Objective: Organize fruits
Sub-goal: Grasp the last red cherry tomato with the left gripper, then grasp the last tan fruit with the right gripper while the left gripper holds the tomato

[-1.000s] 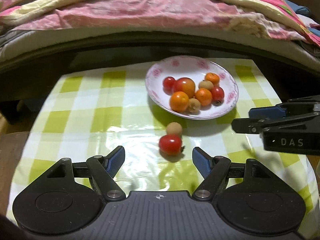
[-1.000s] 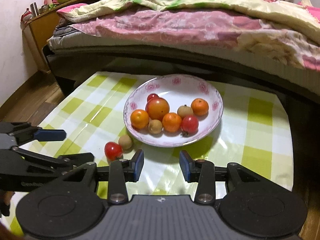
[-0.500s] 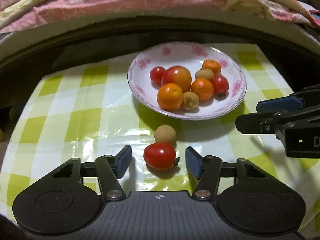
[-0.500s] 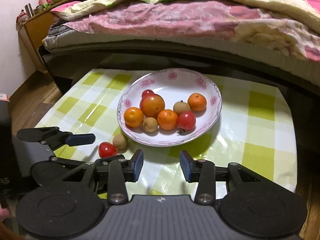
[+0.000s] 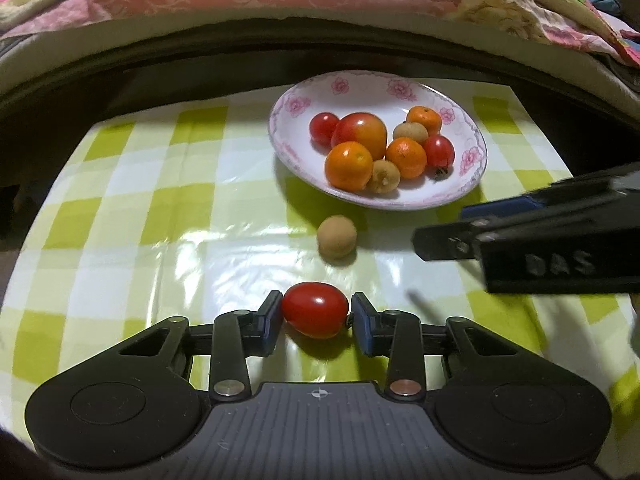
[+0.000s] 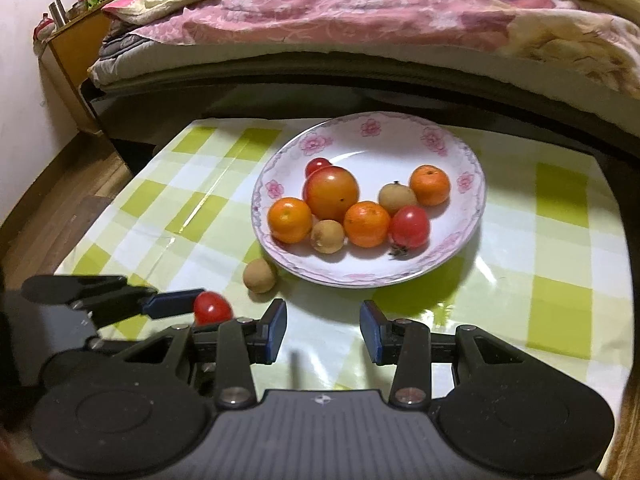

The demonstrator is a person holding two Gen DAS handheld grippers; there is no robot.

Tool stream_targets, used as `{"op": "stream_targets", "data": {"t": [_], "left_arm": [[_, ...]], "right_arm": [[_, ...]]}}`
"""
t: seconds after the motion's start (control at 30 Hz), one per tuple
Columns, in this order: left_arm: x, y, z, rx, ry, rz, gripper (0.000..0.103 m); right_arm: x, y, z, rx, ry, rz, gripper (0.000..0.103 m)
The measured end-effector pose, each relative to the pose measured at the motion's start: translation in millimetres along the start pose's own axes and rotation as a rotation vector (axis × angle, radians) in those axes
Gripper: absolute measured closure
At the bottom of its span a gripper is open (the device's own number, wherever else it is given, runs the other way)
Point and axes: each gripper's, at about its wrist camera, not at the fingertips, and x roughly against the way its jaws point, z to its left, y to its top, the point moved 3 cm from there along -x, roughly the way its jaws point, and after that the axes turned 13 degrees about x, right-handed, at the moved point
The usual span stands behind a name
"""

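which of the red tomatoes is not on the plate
The red tomato between the left gripper fingers, which are closing on it, down on the checked cloth. The other two red ones sit on the plate among the oranges.

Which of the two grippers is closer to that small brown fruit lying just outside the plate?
Left, I'd judge. The left gripper, its fingers closing around a red tomato, sits directly before the brown fruit. The right gripper hovers empty, off to the fruit's right.
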Motion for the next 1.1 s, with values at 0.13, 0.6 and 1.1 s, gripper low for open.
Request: {"op": "stream_targets", "data": {"t": [0.13, 0.6, 1.1], "left_arm": [[13.3, -9.4, 8.2, 0.009, -0.013, 0.009, 0.058], [17.2, -24.7, 24.8, 0.016, -0.030, 0.032, 0.052], [14.1, -23.2, 17.7, -0.025, 0.009, 0.027, 0.048]], "right_arm": [[-10.2, 2.5, 10.8, 0.004, 0.031, 0.002, 0.061], [-53.3, 15.4, 42.7, 0.112, 0.033, -0.048, 0.061], [-38.9, 11.9, 47.9, 0.189, -0.009, -0.037, 0.075]]}}
